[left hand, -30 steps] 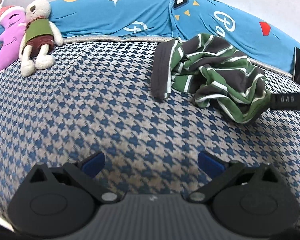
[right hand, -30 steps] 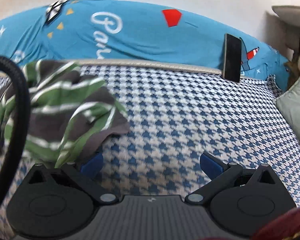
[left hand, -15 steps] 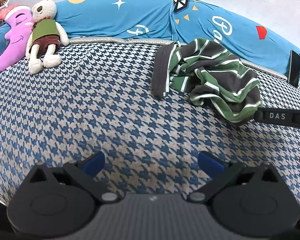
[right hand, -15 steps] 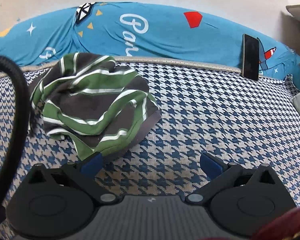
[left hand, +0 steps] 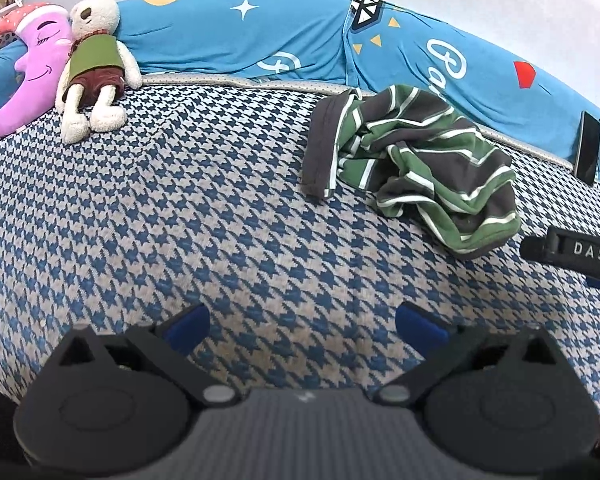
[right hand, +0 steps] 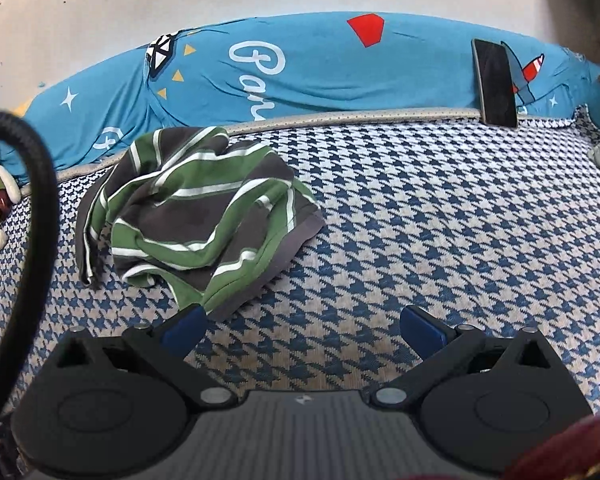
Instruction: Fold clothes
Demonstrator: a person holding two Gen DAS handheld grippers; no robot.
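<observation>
Right tongs (right hand: 300, 330) pulled back; striped shirt (right hand: 196, 216) lies crumpled.

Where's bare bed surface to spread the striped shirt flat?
Free: the houndstooth cover between stuffed rabbit and striped shirt, and right of the shirt up to the phone. Crowded: back edge along the blue pillows.

The striped garment (right hand: 196, 216) is soft, matt knit cloth, lying on a coarse woven houndstooth cover (right hand: 440, 240). The phone (right hand: 495, 82) has a glossy dark face, and the rabbit toy (left hand: 94, 60) looks plush and fuzzy.
</observation>
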